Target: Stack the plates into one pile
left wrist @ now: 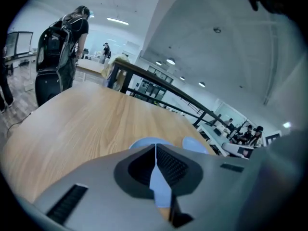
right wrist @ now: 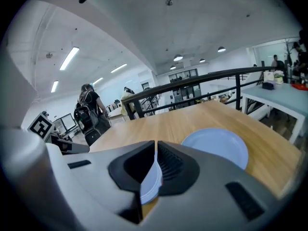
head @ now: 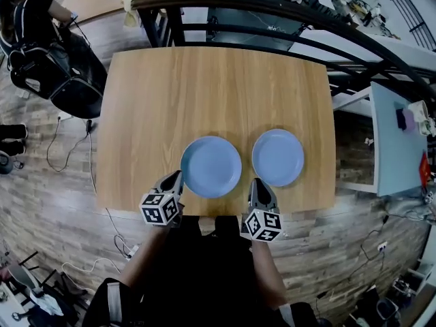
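Left gripper (head: 177, 178) pressed shut, empty, hovering just short of left plate (head: 211, 167). Right gripper (head: 257, 184) same deal, near right plate (head: 278, 157). Plates side by side on table (head: 204, 87), not touching, nothing stacked yet. Risk imo: thin slick rim, so weak pinch drops plate, or closed jaws just shove it. No brands, no readable text.

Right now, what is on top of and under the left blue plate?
Nothing lies on the left blue plate; its face is bare. It sits flat on the wooden table. The spot directly beneath is hidden by the plate itself.
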`<state>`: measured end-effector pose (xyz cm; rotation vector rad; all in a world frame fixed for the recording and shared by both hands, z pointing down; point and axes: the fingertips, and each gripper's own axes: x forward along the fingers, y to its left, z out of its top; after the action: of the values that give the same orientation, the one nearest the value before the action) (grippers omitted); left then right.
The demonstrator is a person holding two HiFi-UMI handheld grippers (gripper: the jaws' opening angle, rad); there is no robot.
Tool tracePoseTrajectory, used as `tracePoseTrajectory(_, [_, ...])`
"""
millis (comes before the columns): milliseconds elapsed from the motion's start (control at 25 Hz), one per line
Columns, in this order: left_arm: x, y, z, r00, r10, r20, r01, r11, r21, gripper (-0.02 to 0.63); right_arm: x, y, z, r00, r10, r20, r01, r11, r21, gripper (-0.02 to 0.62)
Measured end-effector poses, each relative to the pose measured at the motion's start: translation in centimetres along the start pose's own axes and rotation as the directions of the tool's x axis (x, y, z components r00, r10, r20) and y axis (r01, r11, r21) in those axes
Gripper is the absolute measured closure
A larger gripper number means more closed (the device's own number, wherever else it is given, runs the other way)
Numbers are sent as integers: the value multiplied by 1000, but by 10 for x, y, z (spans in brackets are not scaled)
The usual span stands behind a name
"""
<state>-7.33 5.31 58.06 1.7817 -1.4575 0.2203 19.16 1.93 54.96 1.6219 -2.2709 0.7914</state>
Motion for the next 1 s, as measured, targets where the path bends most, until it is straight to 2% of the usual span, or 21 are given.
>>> tracePoseTrajectory(120, [-2, -27, 24, 995, -75, 59, 70, 994, 87, 580, -25, -1, 15, 996, -45, 76, 44, 999, 15, 556])
tracePoseTrajectory(240, [-6, -58, 43, 984, -139, 115, 115, 974, 193, 581, -48, -6, 24, 987, -91, 131, 88, 996, 29, 557])
tracePoseTrajectory(400, [-14, -105, 61, 954, -232, 192, 158, 929, 336, 581, -75, -19, 31, 971, -150, 187, 145, 989, 40, 557])
tracePoseTrajectory(520, [-17, -142, 68, 927, -292, 233, 179, 895, 410, 581, -92, -31, 38, 960, -178, 218, 171, 984, 49, 558])
tracePoseTrajectory(680, [-2, -180, 53, 928, -324, 183, 217, 871, 441, 581, -111, -53, 51, 948, -193, 252, 186, 981, 50, 558])
tracePoseTrajectory(1000, [20, -246, 30, 928, -347, 136, 238, 833, 499, 581, -131, -101, 76, 944, -157, 292, 154, 988, 32, 560])
